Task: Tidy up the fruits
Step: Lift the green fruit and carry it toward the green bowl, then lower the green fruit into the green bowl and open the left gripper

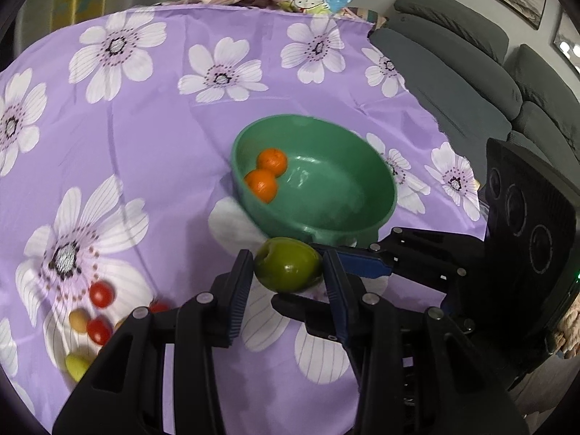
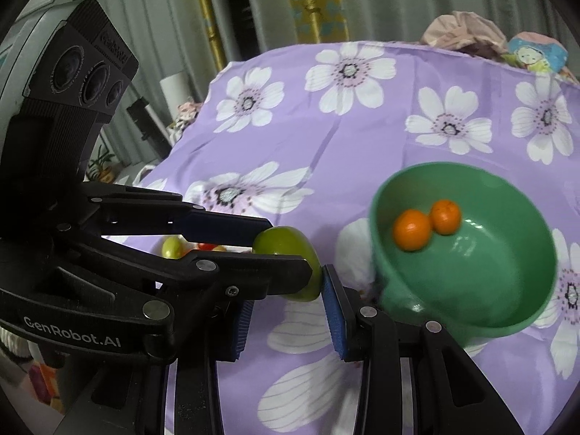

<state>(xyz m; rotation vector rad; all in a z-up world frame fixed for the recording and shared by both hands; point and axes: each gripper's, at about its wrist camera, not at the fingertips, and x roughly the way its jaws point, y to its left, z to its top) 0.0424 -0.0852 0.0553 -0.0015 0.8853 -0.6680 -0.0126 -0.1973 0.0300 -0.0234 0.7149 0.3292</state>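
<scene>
Green fruit (image 1: 286,266) sits pinched between the two blue pads of the left gripper (image 1: 287,253), held in the air just in front of the near rim of a green bowl (image 1: 366,214). The right gripper (image 2: 286,290) reaches in from the bowl's right side, its jaws narrowed, with one finger above the same fruit and one below it. Whether its pads actually press on the fruit cannot be told. Two oranges (image 1: 267,173) lie touching each other inside the bowl, against its left wall. Well to the left of the bowl and nearer the camera, small red tomatoes (image 1: 100,294) and a few pale yellow-green fruits (image 1: 77,366) lie loose on a purple cloth (image 1: 152,137) printed with large white flowers. A grey sofa (image 1: 467,83) stands beyond the bowl to the right.
</scene>
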